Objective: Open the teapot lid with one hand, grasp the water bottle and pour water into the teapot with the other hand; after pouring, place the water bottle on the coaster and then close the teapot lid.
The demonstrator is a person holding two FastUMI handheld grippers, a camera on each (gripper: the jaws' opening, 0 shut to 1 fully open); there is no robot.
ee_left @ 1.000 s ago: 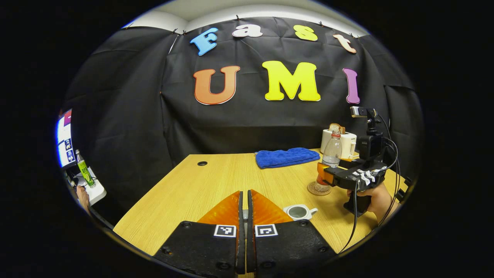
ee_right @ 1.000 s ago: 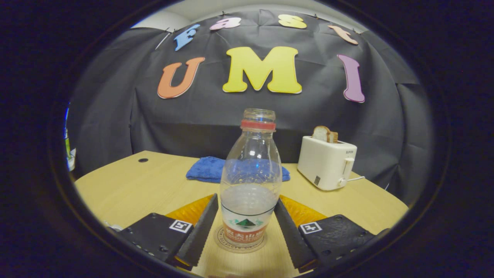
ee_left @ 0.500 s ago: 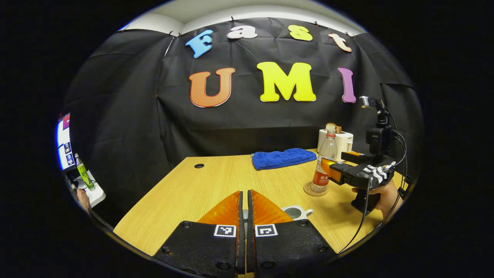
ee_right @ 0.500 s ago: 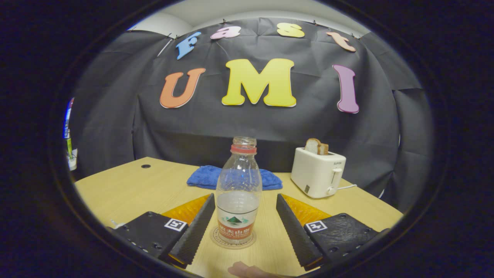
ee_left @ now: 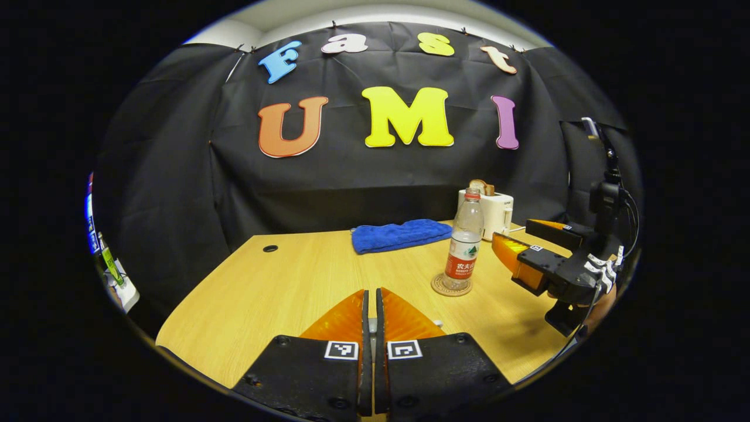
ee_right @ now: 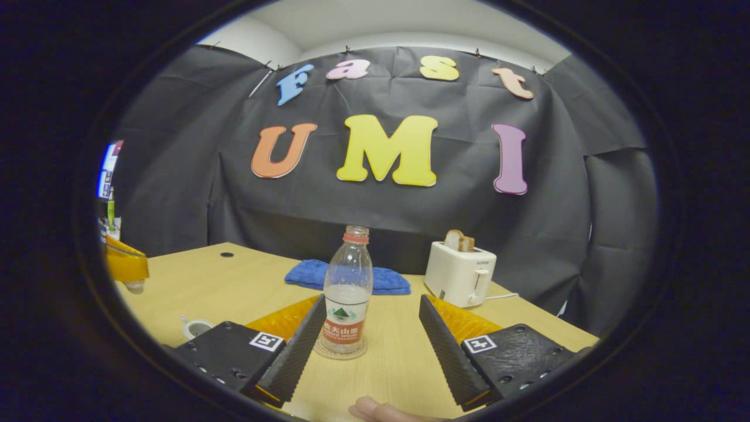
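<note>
The clear plastic water bottle [ee_right: 347, 293] with its red label stands upright on the round woven coaster [ee_right: 340, 350]. Right gripper [ee_right: 371, 328] sits just short of the bottle, fingers wide apart, touching nothing. Left gripper [ee_left: 370, 310] has fingers pressed together. White teapot [ee_right: 196, 328] sits left of the bottle, lid off.

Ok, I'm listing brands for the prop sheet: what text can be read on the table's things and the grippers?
Water bottle: label print, too small to read.
Toaster: small mark on its front, too blurred to read.
Left gripper and right gripper: square coded markers, patterns rather than words.
No text here reads clearly.
</note>
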